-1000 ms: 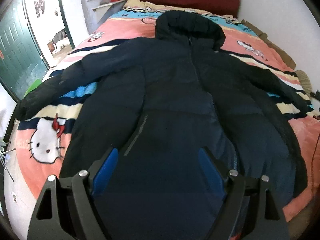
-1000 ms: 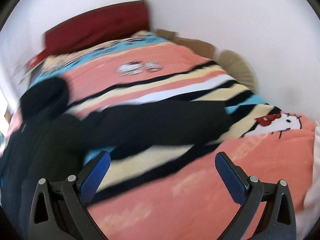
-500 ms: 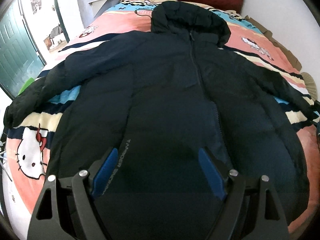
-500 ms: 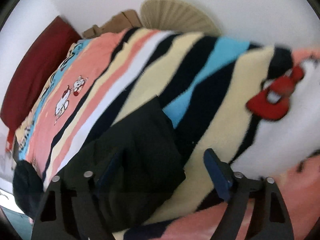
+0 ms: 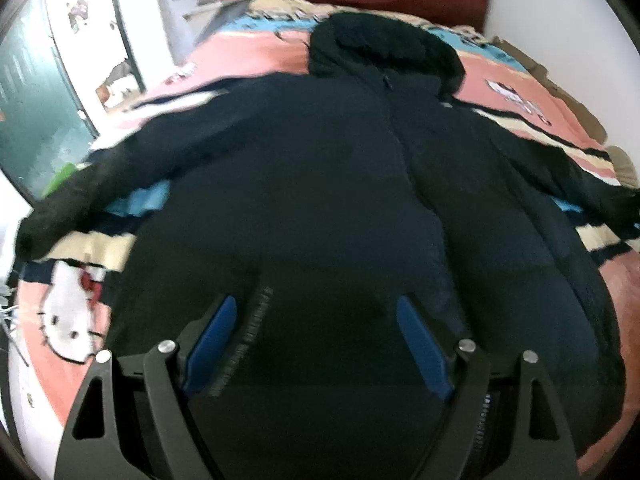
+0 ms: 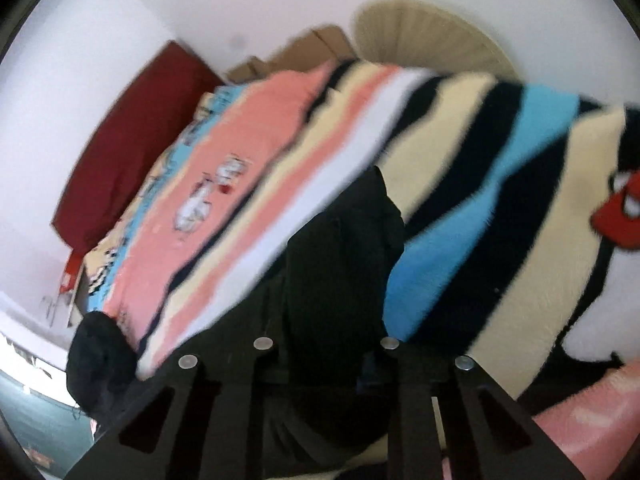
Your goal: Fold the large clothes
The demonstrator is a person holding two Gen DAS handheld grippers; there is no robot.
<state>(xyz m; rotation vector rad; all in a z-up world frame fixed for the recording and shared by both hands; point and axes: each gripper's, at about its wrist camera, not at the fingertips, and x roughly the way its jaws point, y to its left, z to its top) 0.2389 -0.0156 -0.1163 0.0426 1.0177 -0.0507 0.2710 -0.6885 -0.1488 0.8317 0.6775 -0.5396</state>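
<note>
In the left wrist view the dark hooded jacket lies spread front-up on the bed, filling the middle of the frame, its hood at the upper centre and its sleeves reaching out to the left and right edges. Compared with half a second ago it looms larger and blurrier, and the lower body of the jacket now takes up nearly the whole bottom half. The left hand-held gripper sits at the lower centre with its blue pads spread wide as before, nothing between them, over the jacket's lower front. The striped cartoon-cat blanket shows at the lower left, and a green door stands at the upper left. In the right wrist view the change is greater: half a second ago the blue pads stood apart around the cuff end of the sleeve; now the fingers of the right hand-held gripper at the lower centre have drawn in, and the dark sleeve fabric fills the space between them, so it is pinching the sleeve. The sleeve runs up from the gripper to the frame's centre, lying over the blanket's stripes. A red headboard sits at the upper left and a tan pleated thing at the upper right.
</note>
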